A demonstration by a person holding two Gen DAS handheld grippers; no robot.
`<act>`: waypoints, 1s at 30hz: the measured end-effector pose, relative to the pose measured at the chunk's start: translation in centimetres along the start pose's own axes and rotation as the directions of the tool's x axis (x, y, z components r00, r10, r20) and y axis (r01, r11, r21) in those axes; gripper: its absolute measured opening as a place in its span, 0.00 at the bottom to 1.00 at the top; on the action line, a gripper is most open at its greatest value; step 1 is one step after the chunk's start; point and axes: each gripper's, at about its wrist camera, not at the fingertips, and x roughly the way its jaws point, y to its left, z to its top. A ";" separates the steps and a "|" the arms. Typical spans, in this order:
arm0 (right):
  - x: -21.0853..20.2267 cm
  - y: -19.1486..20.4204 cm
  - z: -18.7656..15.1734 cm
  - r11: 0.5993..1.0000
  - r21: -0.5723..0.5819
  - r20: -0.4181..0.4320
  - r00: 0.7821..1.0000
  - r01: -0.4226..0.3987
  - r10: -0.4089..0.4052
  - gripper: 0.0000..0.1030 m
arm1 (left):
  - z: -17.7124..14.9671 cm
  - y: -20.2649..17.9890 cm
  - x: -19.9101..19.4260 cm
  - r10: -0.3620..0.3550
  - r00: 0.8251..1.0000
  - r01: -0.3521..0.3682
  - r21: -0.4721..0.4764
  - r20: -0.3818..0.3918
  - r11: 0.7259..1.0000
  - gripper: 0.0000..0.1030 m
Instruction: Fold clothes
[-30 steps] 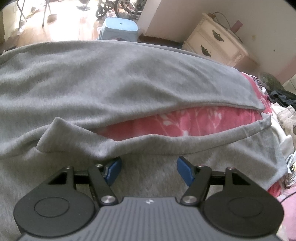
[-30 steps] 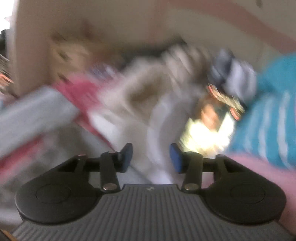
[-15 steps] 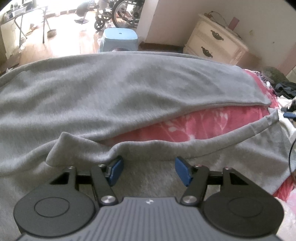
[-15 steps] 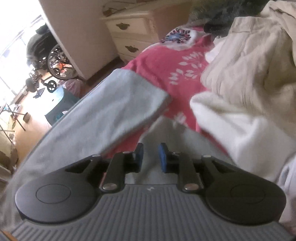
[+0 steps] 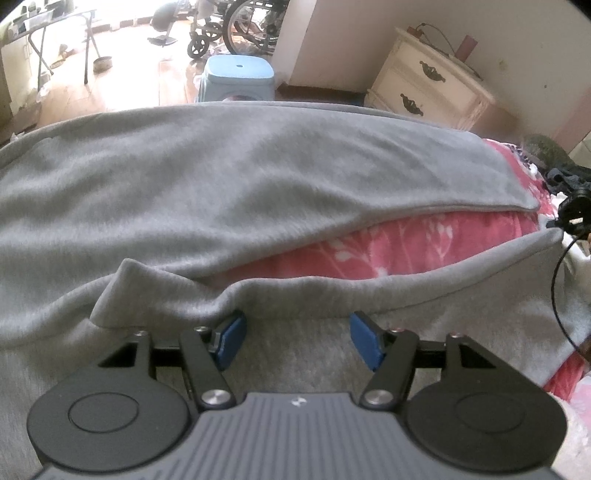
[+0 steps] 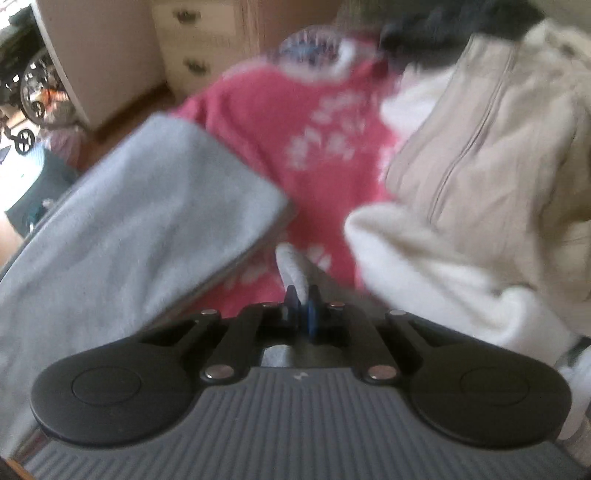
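Grey sweatpants [image 5: 221,184] lie spread across a red floral bedspread [image 5: 406,243]. The far leg stretches to the right; the near leg [image 5: 369,291] runs along in front of my left gripper [image 5: 297,334]. The left gripper is open and empty, low over the near leg's grey fabric. My right gripper [image 6: 300,306] is shut on the corner of the near leg's cuff [image 6: 293,266], which sticks up between the blue pads. The far leg's cuff end [image 6: 166,192] lies to its left. The right gripper also shows at the right edge of the left wrist view [image 5: 570,212].
A heap of beige and white clothes [image 6: 480,184] lies right of the right gripper. Beyond the bed stand a cream nightstand [image 5: 424,85], a blue plastic stool [image 5: 240,79] and a wheelchair [image 5: 236,26] on the wooden floor.
My right gripper swung down to the near leg's cuff and closed on its corner. The left gripper stayed open, barely moving over the near leg.
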 end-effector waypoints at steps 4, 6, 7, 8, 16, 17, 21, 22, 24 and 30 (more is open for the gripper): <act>0.5 1.2 -1.1 0.997 -0.072 0.139 0.990 -0.018 0.028 0.05 | 0.1 0.0 -0.1 0.006 1.000 -0.006 0.008 0.000 1.000 0.62; 0.3 1.4 -0.8 0.992 -0.120 0.220 0.975 0.026 0.001 0.09 | 0.1 0.1 -0.2 0.010 1.000 -0.010 0.004 0.004 1.000 0.62; -0.2 1.1 -0.5 0.992 -0.122 0.258 0.966 0.036 -0.003 0.11 | 0.1 0.2 -0.2 0.011 1.000 -0.011 0.000 0.006 1.000 0.62; -0.8 0.7 -0.3 0.991 -0.124 0.293 0.956 0.042 -0.004 0.13 | 0.1 0.3 -0.3 0.013 1.000 -0.013 -0.002 0.009 1.000 0.62; -8.0 0.7 -3.8 0.724 -0.503 -0.098 0.864 -0.472 0.494 0.13 | 0.3 -0.1 -1.0 0.021 0.998 -0.023 0.034 0.056 0.999 0.62; -8.3 1.6 -5.3 0.633 -0.560 -0.205 0.829 -0.535 0.520 0.14 | 0.3 -0.2 -1.2 0.020 0.998 -0.023 0.044 0.061 0.999 0.62; -7.5 5.4 -11.5 0.300 -0.695 -0.491 0.737 -0.653 0.465 0.13 | 0.1 -0.5 -1.5 0.010 0.999 -0.013 0.066 0.048 0.998 0.61; -6.9 6.0 -12.3 0.246 -0.709 -0.527 0.729 -0.661 0.437 0.13 | 0.1 -0.5 -1.5 0.009 0.999 -0.011 0.072 0.040 0.997 0.60; -5.0 6.1 -11.1 0.246 -0.750 -0.496 0.768 -0.614 0.405 0.07 | 0.0 -0.6 -1.6 0.012 0.999 -0.015 0.087 0.035 0.996 0.59; 0.6 0.7 0.7 0.749 -0.630 -0.045 0.973 -0.205 0.228 0.06 | -0.1 -0.2 -1.6 0.019 0.999 -0.021 0.080 0.030 0.997 0.56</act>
